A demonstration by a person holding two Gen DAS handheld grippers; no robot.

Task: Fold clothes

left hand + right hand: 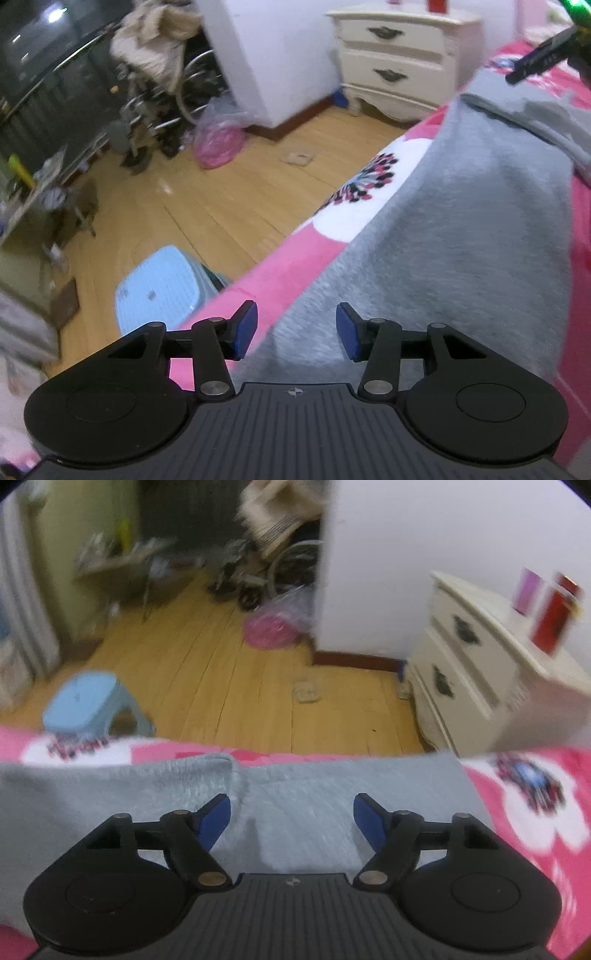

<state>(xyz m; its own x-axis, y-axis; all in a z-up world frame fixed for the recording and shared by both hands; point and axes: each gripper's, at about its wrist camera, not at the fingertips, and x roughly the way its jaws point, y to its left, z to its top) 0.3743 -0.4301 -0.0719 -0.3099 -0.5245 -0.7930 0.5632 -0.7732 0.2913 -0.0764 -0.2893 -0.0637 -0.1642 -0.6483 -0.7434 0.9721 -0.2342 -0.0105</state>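
Your left gripper (296, 331) and right gripper (291, 821) both hang with jaws apart, holding nothing, over the grey garment (461, 236), which stretches lengthwise ahead of the left along the bed (295, 254).

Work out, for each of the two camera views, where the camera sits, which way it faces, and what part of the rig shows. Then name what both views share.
Left wrist: sits behind the open left gripper, looking along the grey garment and the bed's edge; the other gripper's tip shows top right.
Right wrist: sits behind the open right gripper, facing across the garment to the floor.
Shared: garment, pink bedspread, blue stool, white nightstand.
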